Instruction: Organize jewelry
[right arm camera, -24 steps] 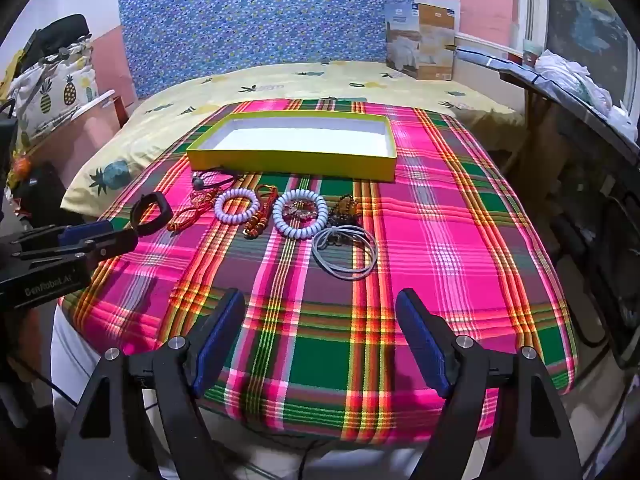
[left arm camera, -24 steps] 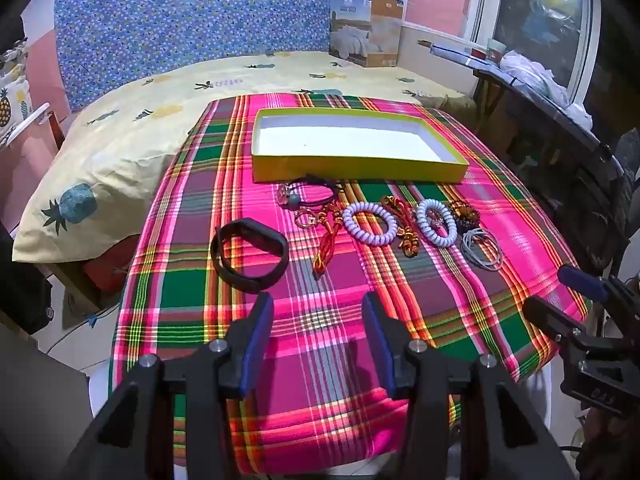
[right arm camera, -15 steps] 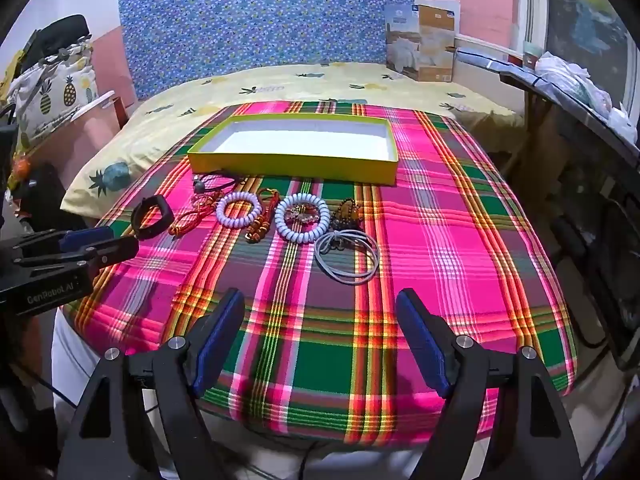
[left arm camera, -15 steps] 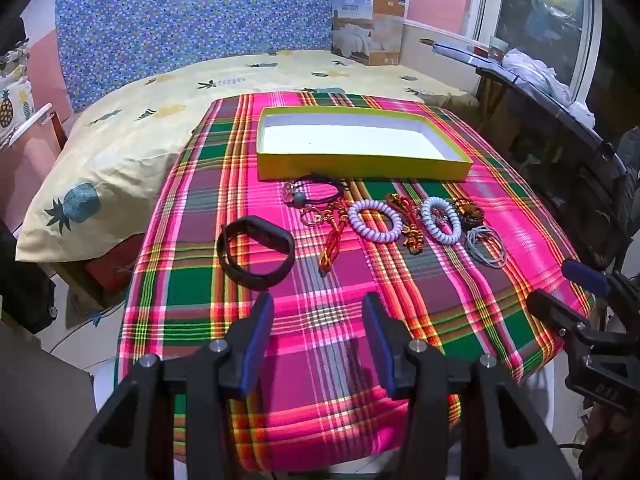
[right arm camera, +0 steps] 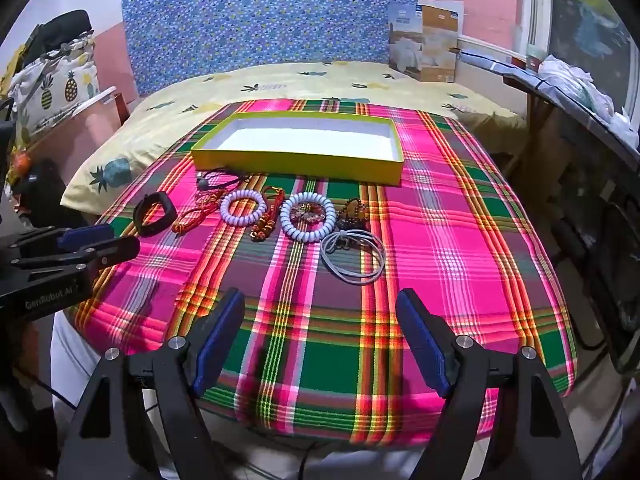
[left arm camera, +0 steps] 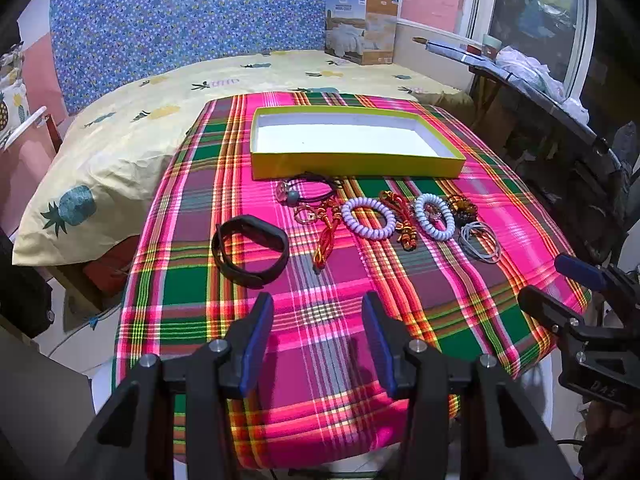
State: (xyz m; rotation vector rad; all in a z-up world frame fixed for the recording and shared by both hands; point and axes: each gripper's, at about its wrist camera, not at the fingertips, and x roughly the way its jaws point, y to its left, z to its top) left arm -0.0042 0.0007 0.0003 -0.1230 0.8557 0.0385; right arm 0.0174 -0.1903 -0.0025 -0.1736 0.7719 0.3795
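An empty yellow box sits at the far side of the plaid table. In front of it lies a row of jewelry: a black band, a red cord, two white coil bracelets, a dark beaded piece and grey loops. My left gripper is open and empty, over the near table edge, just short of the black band. My right gripper is open and empty, short of the grey loops.
The plaid cloth covers a small table. A bed with a pineapple sheet lies behind and to the left. A cardboard box stands at the back. A dark cluttered shelf runs along the right side.
Both grippers have drifted slightly; the jewelry row sits a little to the right in the left wrist view. Nothing was picked up.
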